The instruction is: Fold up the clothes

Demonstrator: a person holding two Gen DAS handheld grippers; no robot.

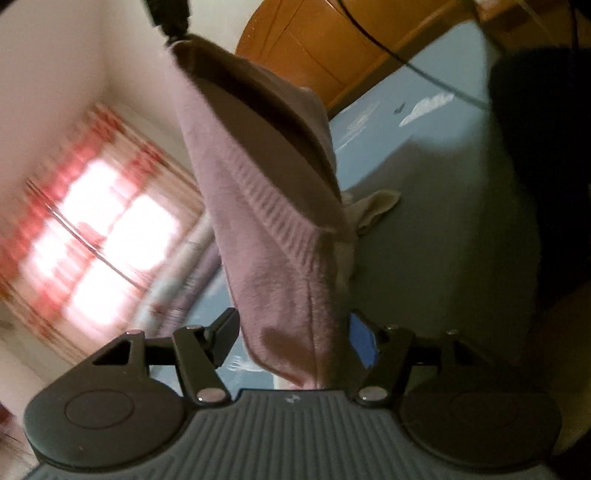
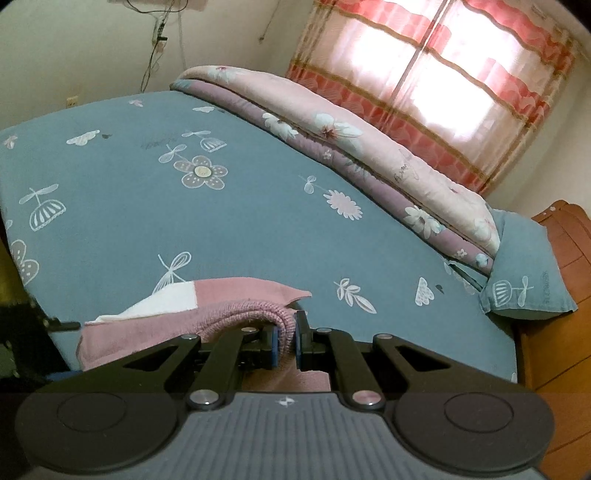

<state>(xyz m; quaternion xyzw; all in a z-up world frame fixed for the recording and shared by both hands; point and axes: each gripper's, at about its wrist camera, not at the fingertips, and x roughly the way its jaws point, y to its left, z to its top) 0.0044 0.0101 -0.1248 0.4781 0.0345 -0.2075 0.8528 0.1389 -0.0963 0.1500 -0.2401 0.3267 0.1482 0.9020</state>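
A pink knitted garment [image 1: 273, 221] hangs in the left wrist view from a black clamp [image 1: 166, 18] at the top edge down to my left gripper [image 1: 295, 339]. That gripper is open: the cloth's lower end sits loosely between the spread fingers [image 1: 225, 332], and the pads do not press it. In the right wrist view the same pink garment [image 2: 236, 310], with a white panel, lies on the blue flowered bed sheet [image 2: 147, 184]. My right gripper [image 2: 284, 341] is shut on its thick folded edge near the bed's front.
A folded pink and purple quilt [image 2: 369, 147] and a blue pillow [image 2: 524, 273] lie along the bed's far side. A small cream cloth [image 1: 376, 206] rests on the sheet. A wooden headboard [image 1: 295, 48], a red curtained window [image 2: 461, 74] and a person's dark clothing [image 1: 535, 147] border the bed.
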